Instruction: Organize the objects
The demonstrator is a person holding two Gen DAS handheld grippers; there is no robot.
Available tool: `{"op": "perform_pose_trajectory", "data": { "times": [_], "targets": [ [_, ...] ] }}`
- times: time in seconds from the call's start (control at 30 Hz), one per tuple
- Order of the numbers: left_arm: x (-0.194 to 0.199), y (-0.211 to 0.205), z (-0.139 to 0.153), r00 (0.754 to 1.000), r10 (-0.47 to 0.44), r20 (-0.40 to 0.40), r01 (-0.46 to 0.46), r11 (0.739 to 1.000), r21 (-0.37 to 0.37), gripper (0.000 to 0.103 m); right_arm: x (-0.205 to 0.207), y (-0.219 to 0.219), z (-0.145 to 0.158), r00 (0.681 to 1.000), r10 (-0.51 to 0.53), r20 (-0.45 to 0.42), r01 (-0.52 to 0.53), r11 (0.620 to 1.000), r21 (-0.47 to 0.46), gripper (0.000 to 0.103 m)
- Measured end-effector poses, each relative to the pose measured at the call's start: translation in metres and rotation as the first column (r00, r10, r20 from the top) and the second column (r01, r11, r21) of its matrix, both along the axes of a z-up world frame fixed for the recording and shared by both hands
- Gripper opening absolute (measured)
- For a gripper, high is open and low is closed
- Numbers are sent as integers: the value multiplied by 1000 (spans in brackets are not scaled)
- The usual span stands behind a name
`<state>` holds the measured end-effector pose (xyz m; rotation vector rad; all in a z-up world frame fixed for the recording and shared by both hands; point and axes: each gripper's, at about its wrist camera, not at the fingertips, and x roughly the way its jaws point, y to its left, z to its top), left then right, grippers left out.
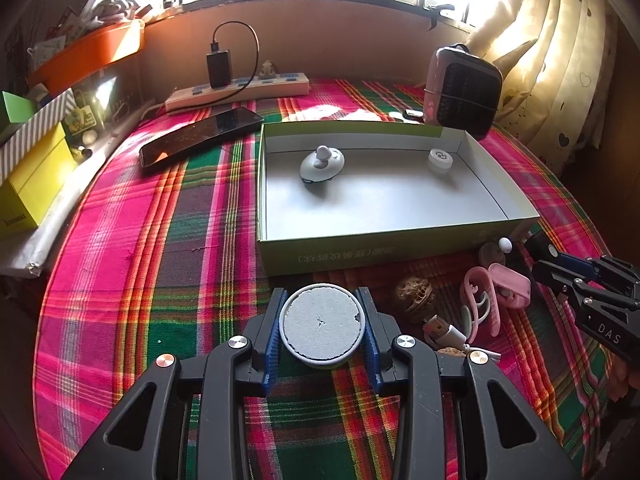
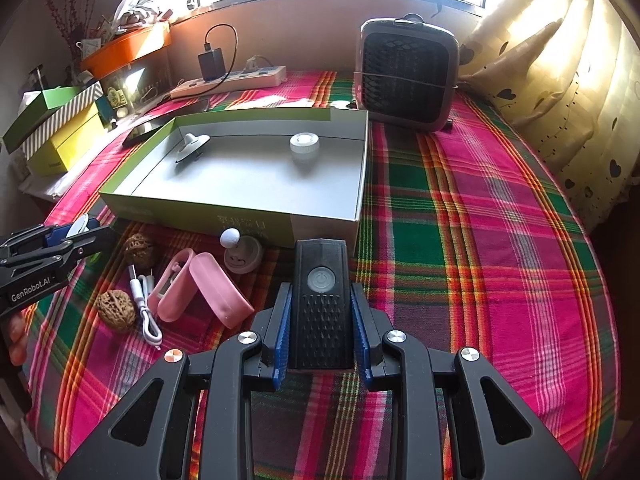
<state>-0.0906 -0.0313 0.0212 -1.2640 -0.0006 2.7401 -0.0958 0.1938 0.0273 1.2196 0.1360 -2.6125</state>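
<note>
**A:** Black ribbed plastic, a long slim flashlight-like bar with a round grey power button, sits between the blue pads of the right gripper. Which way does it run?

**B:** Its long axis lies along the fingers, and the far end sticks out beyond the fingertips toward the near wall of the shallow green cardboard box with a grey inside. The button faces up. Both pads press its sides, so the fingers are narrow and clamped on it.

**A:** And the left gripper?

**B:** Its blue pads close on a round grey disc with a pale rim, flat crumbly face turned toward the camera. A disc has no long axis to speak of; it sits between the fingertips, just short of the box's near wall.

**A:** What lies beside the fingers?

**B:** Between the two grippers, on the pink and green plaid cloth: a folded pink silicone case, two brown wrinkled walnuts, a white cable with a plug, and a pale round puck with a white ball-topped knob touching the box wall.

**A:** Inside the box?

**B:** A grey knobbed disc far left and a small white round cap far right, well apart.
</note>
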Motion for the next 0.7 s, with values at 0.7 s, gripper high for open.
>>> {"op": "perform_pose_trajectory", "data": {
  "times": [0.7],
  "targets": [
    [1,6,19,999,-24,-39,23,1000,-11,32,1,-5,25,999,39,-22,-39,999,-23,28]
  ]
}}
